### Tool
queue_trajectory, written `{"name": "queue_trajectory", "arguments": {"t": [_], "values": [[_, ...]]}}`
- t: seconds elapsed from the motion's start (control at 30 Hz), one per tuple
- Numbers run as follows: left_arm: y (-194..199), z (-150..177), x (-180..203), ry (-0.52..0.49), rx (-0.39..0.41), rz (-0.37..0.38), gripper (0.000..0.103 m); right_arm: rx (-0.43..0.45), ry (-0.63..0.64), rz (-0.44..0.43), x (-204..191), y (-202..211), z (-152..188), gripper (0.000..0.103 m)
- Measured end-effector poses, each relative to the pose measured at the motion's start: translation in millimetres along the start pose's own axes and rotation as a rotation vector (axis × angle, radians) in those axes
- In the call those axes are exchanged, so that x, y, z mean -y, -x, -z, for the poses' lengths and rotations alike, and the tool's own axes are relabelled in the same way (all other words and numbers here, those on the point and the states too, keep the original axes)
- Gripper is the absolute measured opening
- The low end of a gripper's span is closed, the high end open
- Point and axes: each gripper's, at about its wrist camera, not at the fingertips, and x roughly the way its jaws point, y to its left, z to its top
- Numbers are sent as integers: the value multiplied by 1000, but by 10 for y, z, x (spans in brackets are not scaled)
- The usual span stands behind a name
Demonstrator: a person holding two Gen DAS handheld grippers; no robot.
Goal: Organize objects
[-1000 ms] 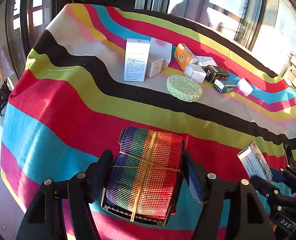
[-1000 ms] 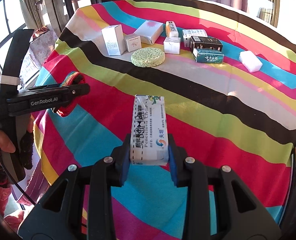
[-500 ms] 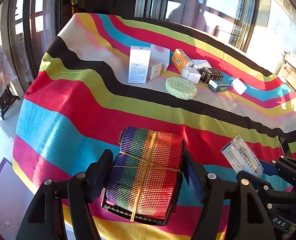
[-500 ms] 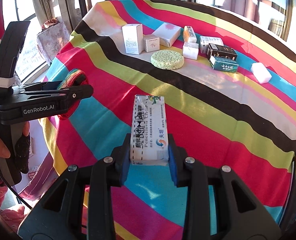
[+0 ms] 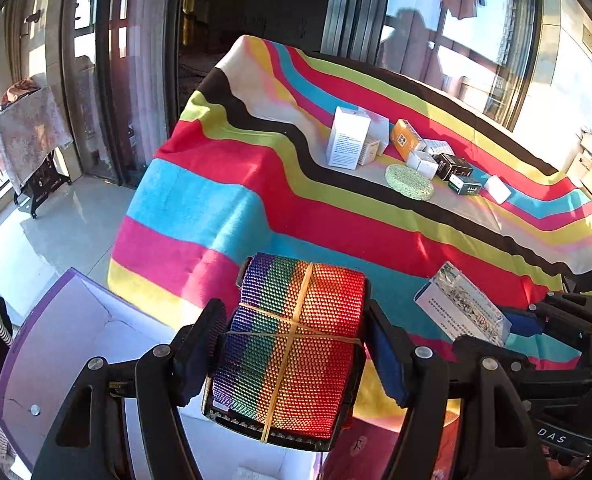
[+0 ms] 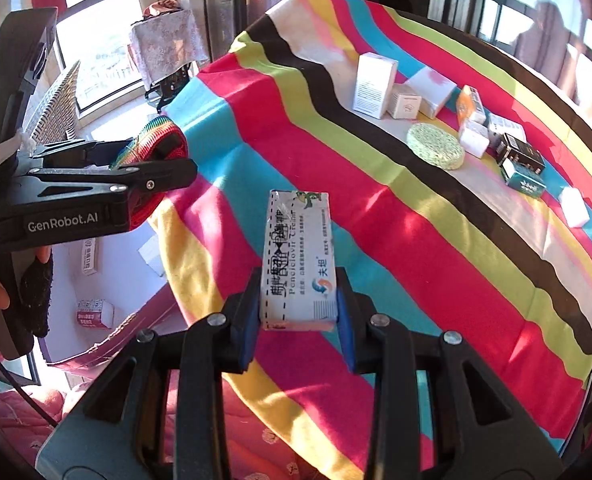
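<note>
While both grippers hang past the near edge of the table, each carries something. The left gripper pinches a rainbow strap roll bound with a rubber band, right above a white box with purple sides on the floor. The right gripper is pressed onto a white cream carton, held over the striped blanket near the table's edge, beside the same box.

In the box at least two small packs already lie, so sorting looks under way; these two loads seem next to go in. Farther back on the blanket a cluster waits: a tall white carton, smaller white boxes, an orange box, a round green sponge, two dark boxes and a white block.

Most of the box's floor is hidden behind the grippers, so its full contents cannot be counted. Labels on the far boxes are too small to read.
</note>
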Motion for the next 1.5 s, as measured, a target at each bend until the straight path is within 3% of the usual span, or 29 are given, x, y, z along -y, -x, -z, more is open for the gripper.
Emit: {"name": "queue_trajectory", "arguments": {"t": [0.33, 0.67, 0.83, 0.87, 0.97, 1.07, 1.17, 1.33, 1.5], "values": [[214, 348, -730, 120, -8, -134, 69, -14, 216, -95, -757, -81, -168, 37], [273, 715, -1374, 215, -77, -294, 69, -67, 423, -211, -1535, -249, -150, 37], [282, 745, -1653, 244, -104, -411, 71, -82, 516, -341, -1881, -244, -87, 38], [292, 736, -1678, 246, -104, -430, 72, -79, 529, -357, -1911, -236, -73, 39], [317, 687, -1660, 251, -81, -468, 82, -30, 509, -317, -1817, -184, -98, 58], [305, 605, -1505, 244, -52, -416, 84, 6, 394, -257, -1433, -156, -212, 63], [199, 464, -1201, 198, -47, -307, 84, 15, 223, -128, -836, -211, -329, 69], [-71, 114, -458, 63, -56, -79, 84, -14, -58, 71, 314, -342, -386, 79], [-483, -273, 328, -29, -88, 74, 85, -44, -191, 195, 1255, -605, -577, 82]]}}
